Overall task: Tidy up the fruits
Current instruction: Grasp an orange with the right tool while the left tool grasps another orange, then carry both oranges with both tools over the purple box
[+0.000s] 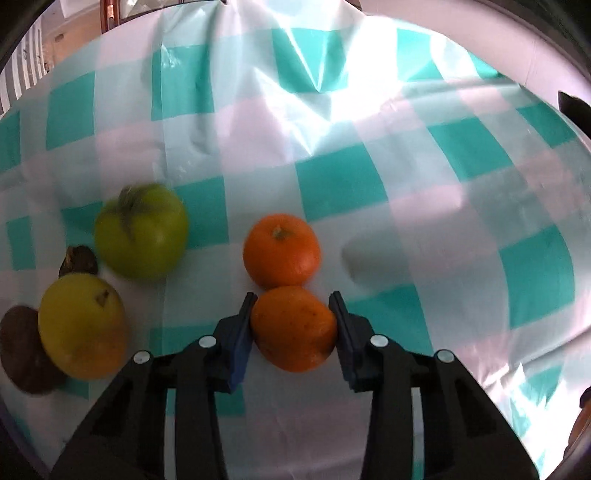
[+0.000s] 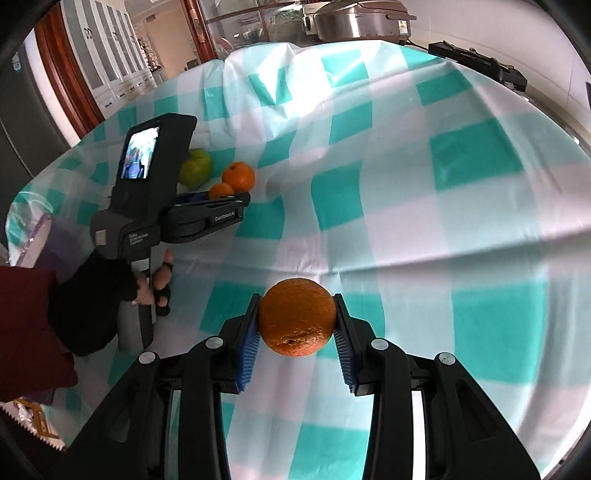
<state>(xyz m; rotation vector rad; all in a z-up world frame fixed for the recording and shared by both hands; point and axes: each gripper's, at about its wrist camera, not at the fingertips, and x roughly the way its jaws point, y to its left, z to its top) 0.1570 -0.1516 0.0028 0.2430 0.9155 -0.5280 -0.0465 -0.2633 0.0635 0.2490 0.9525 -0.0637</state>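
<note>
My left gripper [image 1: 291,301] is shut on an orange [image 1: 294,328] low over the checked cloth, right behind a second orange [image 1: 281,250] that lies on the cloth. A green apple [image 1: 141,232], a yellow apple [image 1: 82,326] and two brown fruits [image 1: 22,349] lie to its left. My right gripper [image 2: 297,301] is shut on another orange [image 2: 297,316] and holds it above the cloth. In the right wrist view the left gripper [image 2: 236,201] shows at the left with its orange [image 2: 221,191], the lying orange [image 2: 239,174] and the green apple [image 2: 195,167].
A teal and white checked tablecloth [image 2: 424,206] covers the table, with creases toward the back. A metal cooker [image 2: 362,18] and a black device [image 2: 480,61] stand at the far edge. Cabinets and a wooden door frame are behind on the left.
</note>
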